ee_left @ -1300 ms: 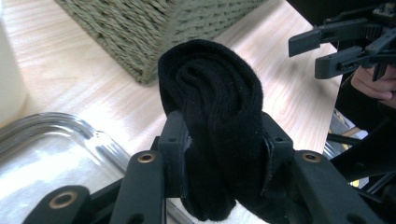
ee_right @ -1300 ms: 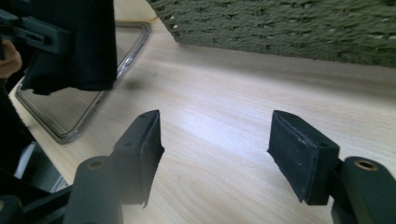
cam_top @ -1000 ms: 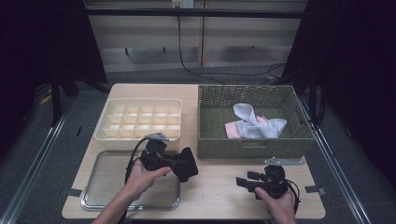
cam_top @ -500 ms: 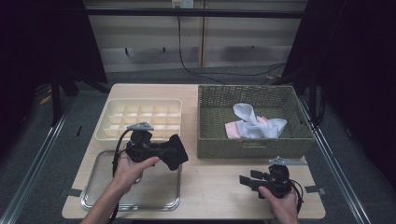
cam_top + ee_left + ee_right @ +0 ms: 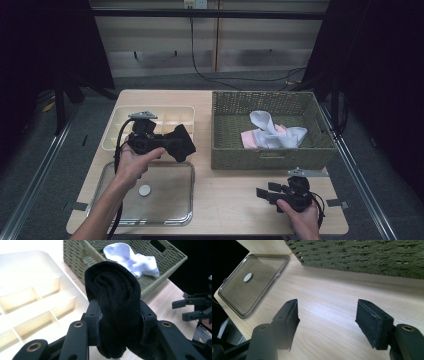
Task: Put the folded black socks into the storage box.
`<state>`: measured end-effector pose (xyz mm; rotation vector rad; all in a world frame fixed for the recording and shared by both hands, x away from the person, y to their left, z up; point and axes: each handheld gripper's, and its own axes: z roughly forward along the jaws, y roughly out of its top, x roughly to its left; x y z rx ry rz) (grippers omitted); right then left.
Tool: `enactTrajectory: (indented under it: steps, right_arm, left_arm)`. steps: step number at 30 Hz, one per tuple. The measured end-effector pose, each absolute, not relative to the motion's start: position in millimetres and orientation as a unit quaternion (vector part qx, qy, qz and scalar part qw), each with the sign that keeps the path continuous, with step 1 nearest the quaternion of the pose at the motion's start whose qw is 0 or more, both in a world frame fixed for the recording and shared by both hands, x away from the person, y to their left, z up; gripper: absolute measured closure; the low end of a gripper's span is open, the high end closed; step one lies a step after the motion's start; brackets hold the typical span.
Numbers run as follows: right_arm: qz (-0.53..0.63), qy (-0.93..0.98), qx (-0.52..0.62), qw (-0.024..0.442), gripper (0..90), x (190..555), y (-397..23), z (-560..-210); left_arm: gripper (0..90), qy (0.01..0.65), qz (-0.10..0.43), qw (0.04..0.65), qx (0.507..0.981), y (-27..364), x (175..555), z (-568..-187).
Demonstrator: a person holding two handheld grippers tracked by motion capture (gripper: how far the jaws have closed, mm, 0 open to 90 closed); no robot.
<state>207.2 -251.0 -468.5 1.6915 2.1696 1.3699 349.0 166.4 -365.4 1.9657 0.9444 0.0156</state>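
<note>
While my left gripper (image 5: 172, 145) clamps one rolled black sock (image 5: 113, 297) above the compartment tray (image 5: 120, 125), my right gripper (image 5: 327, 322) rests with fingers wide and empty over the tabletop (image 5: 235, 200); one wicker basket (image 5: 225, 130) holds white socks (image 5: 272, 132).

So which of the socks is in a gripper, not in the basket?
The black sock, folded and clamped in the left gripper near the divided tray. The white sock and the pink one lie loose in the basket.
</note>
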Motion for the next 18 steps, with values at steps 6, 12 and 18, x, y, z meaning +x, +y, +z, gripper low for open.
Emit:
enactTrajectory:
  steps: [6,12,18]
  right_arm:
    - [0.446,0.706,0.549,0.033,33.8,207,-250,-469]
    - [0.445,0.707,0.549,0.033,33.7,208,-249,-470]
    - [0.445,0.707,0.549,0.031,33.6,208,-249,-470]
  left_arm:
    - [61.5,0.394,0.017,0.457,0.797,167,356,-363]
    - [61.6,0.405,0.032,0.448,0.796,167,367,-359]
    - [61.6,0.412,0.046,0.429,0.802,168,377,-364]
